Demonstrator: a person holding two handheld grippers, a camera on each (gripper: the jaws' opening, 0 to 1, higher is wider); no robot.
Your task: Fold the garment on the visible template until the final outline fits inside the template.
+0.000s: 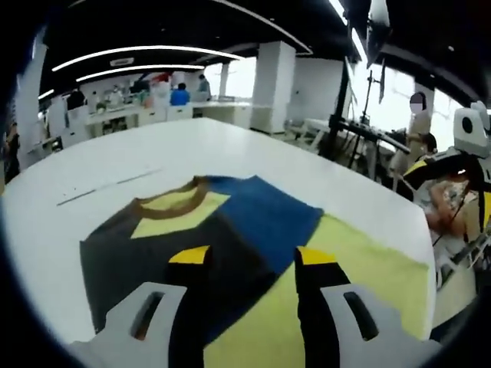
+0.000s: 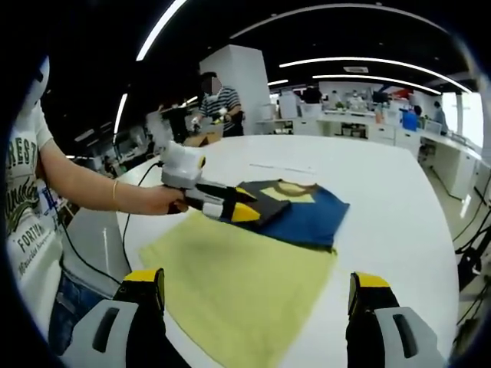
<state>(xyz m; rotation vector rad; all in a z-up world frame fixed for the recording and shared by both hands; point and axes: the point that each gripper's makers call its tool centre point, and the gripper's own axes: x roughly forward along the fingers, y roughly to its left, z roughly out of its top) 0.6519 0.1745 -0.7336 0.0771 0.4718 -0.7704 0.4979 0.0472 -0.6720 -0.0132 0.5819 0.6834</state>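
Observation:
A folded garment [image 1: 230,222] in blue, dark grey and yellow, with a brown collar, lies on the far end of a yellow-green template sheet [image 1: 368,276] on the white table. My left gripper [image 1: 252,255] hovers open just over the garment's near edge, cloth showing between its yellow-tipped jaws. In the right gripper view the garment [image 2: 303,211] sits at the back of the sheet [image 2: 238,284]. A hand holds the left gripper [image 2: 247,205] at the garment's left edge. My right gripper [image 2: 257,280] stands wide open over the sheet's near part, with nothing between its jaws.
The white table [image 1: 192,146] stretches far beyond the garment, with a thin dark strip [image 1: 107,186] lying on it. A person's body and arm [image 2: 77,192] stand at the table's left edge [image 2: 115,230]. Desks, stands and other people are in the background.

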